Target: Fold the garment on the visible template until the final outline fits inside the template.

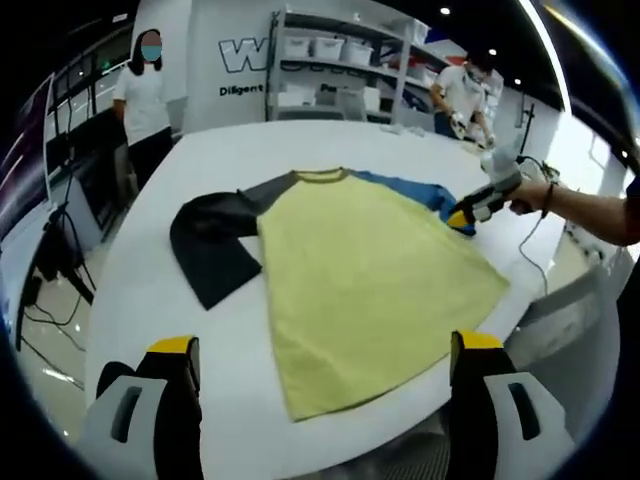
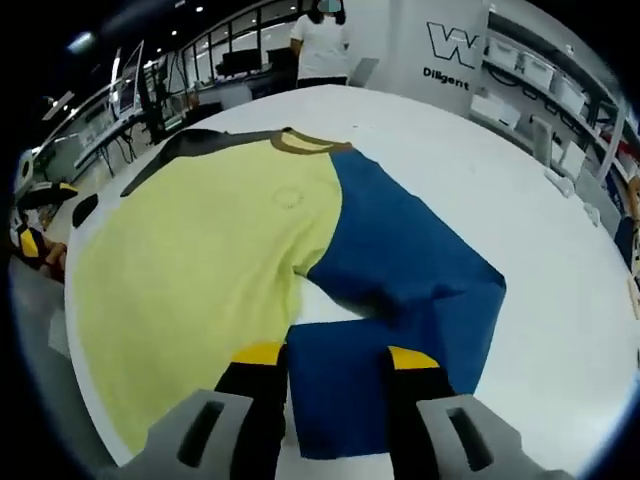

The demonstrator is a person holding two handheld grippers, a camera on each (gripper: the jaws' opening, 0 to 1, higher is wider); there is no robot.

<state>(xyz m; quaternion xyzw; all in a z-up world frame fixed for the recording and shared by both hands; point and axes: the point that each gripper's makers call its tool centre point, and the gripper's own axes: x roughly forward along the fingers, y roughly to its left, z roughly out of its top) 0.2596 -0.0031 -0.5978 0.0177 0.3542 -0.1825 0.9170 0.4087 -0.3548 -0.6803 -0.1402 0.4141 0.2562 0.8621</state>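
Note:
A shirt with a yellow body (image 1: 370,280) lies flat on the white table (image 1: 200,330), collar away from me. Its dark grey sleeve (image 1: 215,240) spreads to the left, and its blue sleeve (image 1: 420,192) lies at the far right. My left gripper (image 1: 322,350) hovers open at the near table edge, jaws wide apart, holding nothing. In the right gripper view the blue sleeve (image 2: 410,270) is bent back on itself. My right gripper (image 2: 336,358) stands open over its end, jaws half apart with blue cloth showing between them. A hand holds that right gripper (image 1: 470,210).
One person (image 1: 143,85) stands behind the table at the left, another (image 1: 462,90) at the back right. Shelves with white bins (image 1: 340,60) line the far wall. Small items (image 2: 565,185) lie on the table's right side. Left gripper (image 2: 35,220) shows past the shirt's hem.

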